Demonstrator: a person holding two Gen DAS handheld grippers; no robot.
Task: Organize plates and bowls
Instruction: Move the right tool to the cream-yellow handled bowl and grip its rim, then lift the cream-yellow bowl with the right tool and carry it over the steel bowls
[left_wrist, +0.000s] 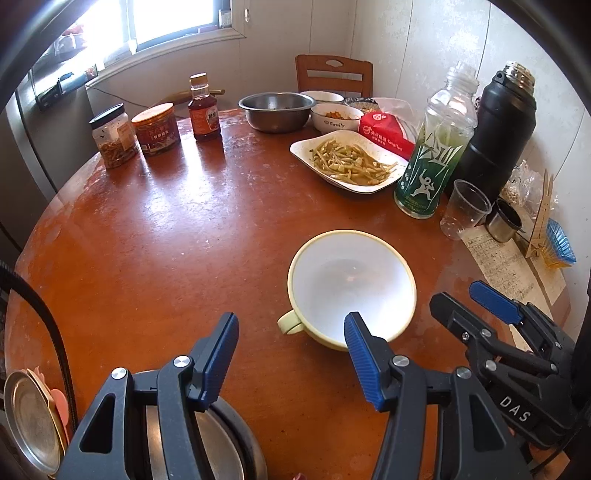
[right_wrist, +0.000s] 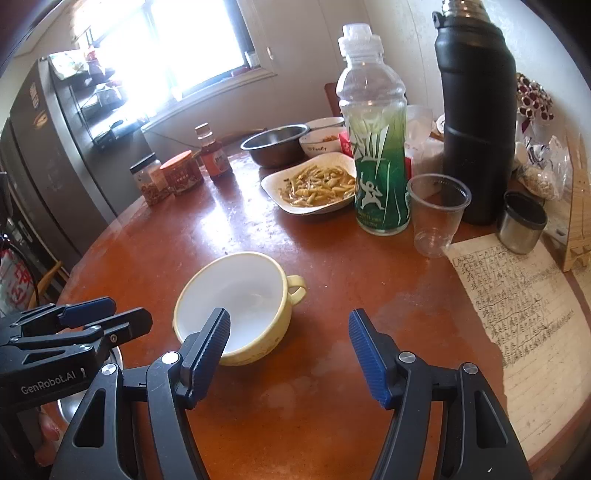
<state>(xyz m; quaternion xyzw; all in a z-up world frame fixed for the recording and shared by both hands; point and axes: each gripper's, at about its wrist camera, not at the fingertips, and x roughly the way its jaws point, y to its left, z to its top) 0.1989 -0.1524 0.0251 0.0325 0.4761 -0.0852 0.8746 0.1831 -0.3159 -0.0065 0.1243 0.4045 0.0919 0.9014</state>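
Your pale yellow cup-shaped bowl (left_wrist: 351, 288) sits empty near the middle of the round counter (left_wrist: 166, 236), handle toward your left. Your left hand-held gripper (left_wrist: 291, 354) tilts steeply down before it, jaws spread, nothing between them. Your right hand-held gripper (right_wrist: 288, 350) angles down beside the bowl, jaws spread and empty.

Reddish-brown table (left_wrist: 147, 240), pale yellow bowl (left_wrist: 351, 288) (white inside), green-and-white patterned bottle (left_wrist: 432, 162), black thermos (left_wrist: 495, 136)
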